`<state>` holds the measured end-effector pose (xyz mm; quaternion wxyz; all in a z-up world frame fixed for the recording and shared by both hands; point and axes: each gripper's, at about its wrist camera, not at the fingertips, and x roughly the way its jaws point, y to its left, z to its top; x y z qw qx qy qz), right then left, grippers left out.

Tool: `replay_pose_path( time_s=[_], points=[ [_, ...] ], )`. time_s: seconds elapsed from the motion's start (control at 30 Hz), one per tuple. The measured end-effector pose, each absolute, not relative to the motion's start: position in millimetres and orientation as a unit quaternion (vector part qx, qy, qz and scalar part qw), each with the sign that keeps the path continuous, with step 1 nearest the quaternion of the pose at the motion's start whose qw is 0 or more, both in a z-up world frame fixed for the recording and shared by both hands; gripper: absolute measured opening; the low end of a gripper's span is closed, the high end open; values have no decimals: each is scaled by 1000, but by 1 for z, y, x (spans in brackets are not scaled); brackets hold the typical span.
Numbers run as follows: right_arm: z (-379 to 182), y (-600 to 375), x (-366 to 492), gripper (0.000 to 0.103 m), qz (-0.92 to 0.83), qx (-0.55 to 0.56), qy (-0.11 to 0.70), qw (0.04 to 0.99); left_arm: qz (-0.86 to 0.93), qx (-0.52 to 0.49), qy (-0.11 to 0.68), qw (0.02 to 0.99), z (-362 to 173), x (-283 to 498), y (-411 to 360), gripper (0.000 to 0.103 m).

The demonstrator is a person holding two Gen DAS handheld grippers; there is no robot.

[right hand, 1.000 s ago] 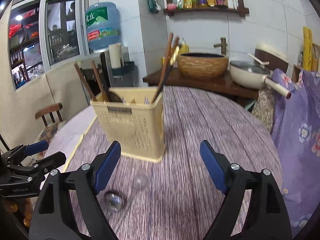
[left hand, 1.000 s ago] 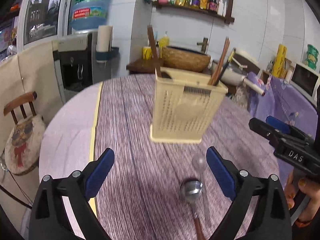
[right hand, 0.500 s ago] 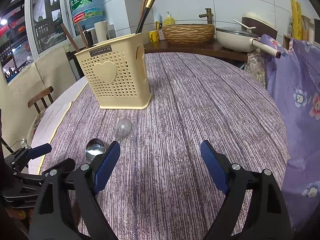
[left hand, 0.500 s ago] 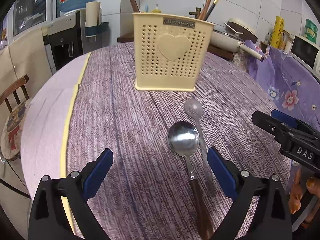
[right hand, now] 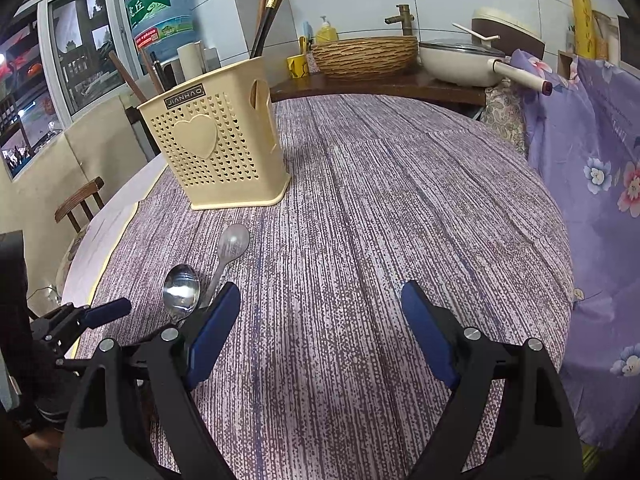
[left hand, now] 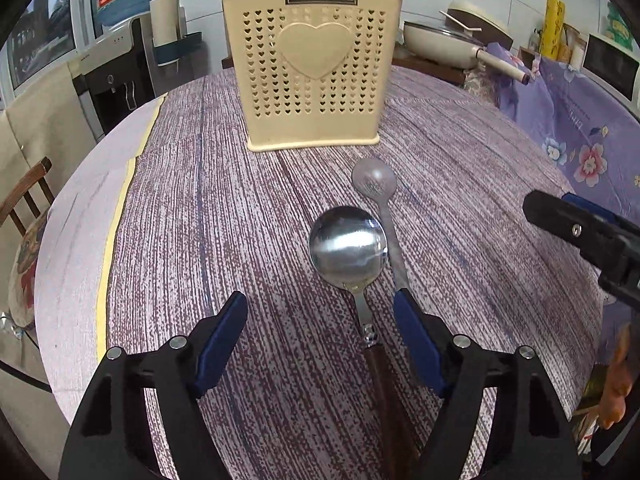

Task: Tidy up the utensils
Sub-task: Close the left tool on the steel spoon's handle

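A steel spoon [left hand: 348,244] with a brown wooden handle lies on the purple table [left hand: 224,216], bowl up. Beside it lies a clear plastic spoon [left hand: 374,178]. A cream perforated utensil holder [left hand: 314,66] with a heart on its front stands behind them, with chopsticks and handles sticking out. My left gripper [left hand: 320,312] hovers low over the steel spoon's neck; its jaws are closing, with the handle between them but untouched. My right gripper [right hand: 320,304] stands open over bare tablecloth, right of both spoons [right hand: 182,290] and the holder [right hand: 218,144].
The other gripper [left hand: 580,236] enters the left wrist view at the right edge. A wooden chair [left hand: 28,196] stands left of the table. A flowered purple cloth [right hand: 592,168] hangs on the right. A basket [right hand: 364,56] and pan [right hand: 460,64] sit on the counter behind.
Both grippers have sunk toward the table and tilted down. The left one has come in over the steel spoon's handle, and its jaws have narrowed.
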<state>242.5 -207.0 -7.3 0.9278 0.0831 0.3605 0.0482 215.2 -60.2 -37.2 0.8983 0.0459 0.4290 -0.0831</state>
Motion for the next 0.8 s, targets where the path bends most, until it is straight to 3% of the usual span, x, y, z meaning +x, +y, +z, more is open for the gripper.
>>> replay_pose_path(
  time_s=[0.8],
  points=[
    [-11, -199, 242, 82, 60, 92, 368, 923, -52, 43, 433, 899, -41, 220, -37, 71]
  ],
)
